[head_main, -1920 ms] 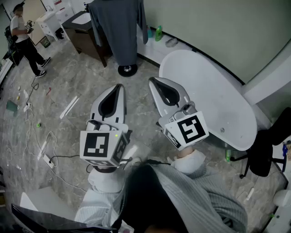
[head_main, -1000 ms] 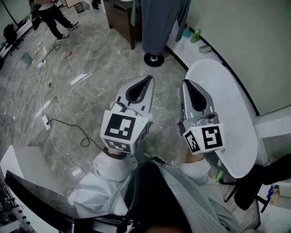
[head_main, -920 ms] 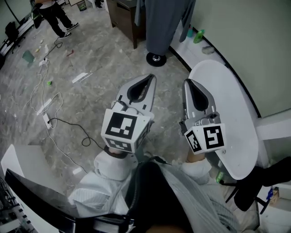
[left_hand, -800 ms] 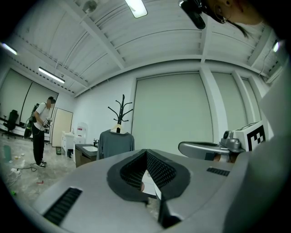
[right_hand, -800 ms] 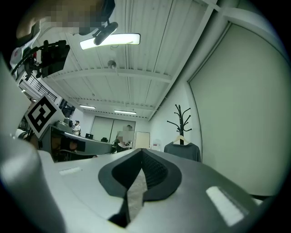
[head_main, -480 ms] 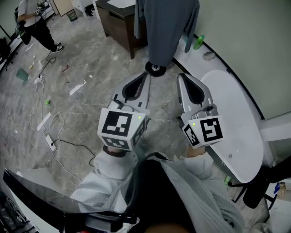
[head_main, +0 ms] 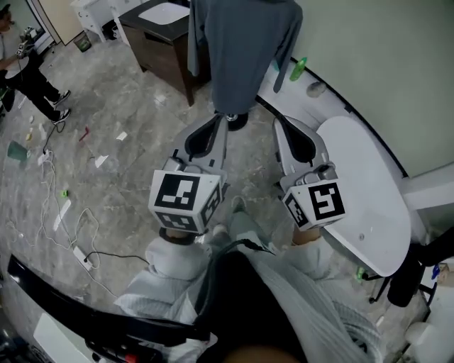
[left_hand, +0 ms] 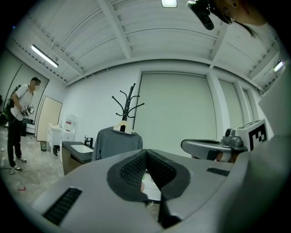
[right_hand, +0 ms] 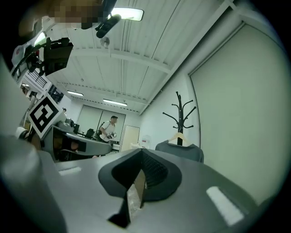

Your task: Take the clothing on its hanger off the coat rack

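While your left tool [head_main: 215,122] and right tool [head_main: 281,125] are both clenched on nothing and held level side by side, the grey sweater [head_main: 241,49] hangs on its pale hanger [left_hand: 122,128] from the black coat rack [left_hand: 129,101] just ahead of their tips.

Cool, even light from a ceiling panel [left_hand: 169,3] and a strip lamp [left_hand: 44,55] fills the room, casting only soft shadows on the grey floor [head_main: 113,106]. All three wide-angle views bow straight lines at the edges. Both gripper views sit in dark round vignettes, their near foregrounds blurred.
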Demonstrator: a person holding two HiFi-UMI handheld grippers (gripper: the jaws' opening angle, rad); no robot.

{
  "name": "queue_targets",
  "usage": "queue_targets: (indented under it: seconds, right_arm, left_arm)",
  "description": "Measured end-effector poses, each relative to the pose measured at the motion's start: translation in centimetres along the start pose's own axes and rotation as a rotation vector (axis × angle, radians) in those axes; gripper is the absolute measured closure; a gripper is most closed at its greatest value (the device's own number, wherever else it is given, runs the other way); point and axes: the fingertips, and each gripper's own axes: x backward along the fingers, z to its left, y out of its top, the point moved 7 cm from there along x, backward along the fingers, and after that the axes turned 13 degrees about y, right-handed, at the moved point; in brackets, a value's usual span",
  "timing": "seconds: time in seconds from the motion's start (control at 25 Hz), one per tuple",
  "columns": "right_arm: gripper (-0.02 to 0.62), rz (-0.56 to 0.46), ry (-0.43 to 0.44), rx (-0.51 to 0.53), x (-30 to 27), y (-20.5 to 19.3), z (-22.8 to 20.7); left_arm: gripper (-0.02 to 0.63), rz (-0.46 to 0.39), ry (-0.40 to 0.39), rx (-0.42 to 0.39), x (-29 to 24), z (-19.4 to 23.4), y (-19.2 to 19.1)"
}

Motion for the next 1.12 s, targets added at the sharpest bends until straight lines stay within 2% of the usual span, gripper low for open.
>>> queue_targets:
  seconds: [0.32,0.52,0.8,1.12]
  right_arm:
    - [0.594,-0.009,-0.02,-0.03,-10.6,-4.4,-8.5]
    - [0.593,-0.041,-0.04,-0.036,-20.1,-5.7,-16.2]
    - [0.592,-0.039,-0.08,-0.007,-27.5,-4.6,-27.2]
    - [0.592,0.012,-0.145,0.001,-34.0,-6.2,-35.7]
  left_arm:
    - [0.601,0.036,0.028,-0.011,-11.9,6.7,-1.4]
    - [0.602,0.025,0.035,-0.065,-22.7,11.4,0.9]
    - [0.602,-0.013,0.027,-0.115,-35.6,12.9,5.8]
    - [0.601,0.001,-0.032,-0.129,-47.6,14.9,7.2]
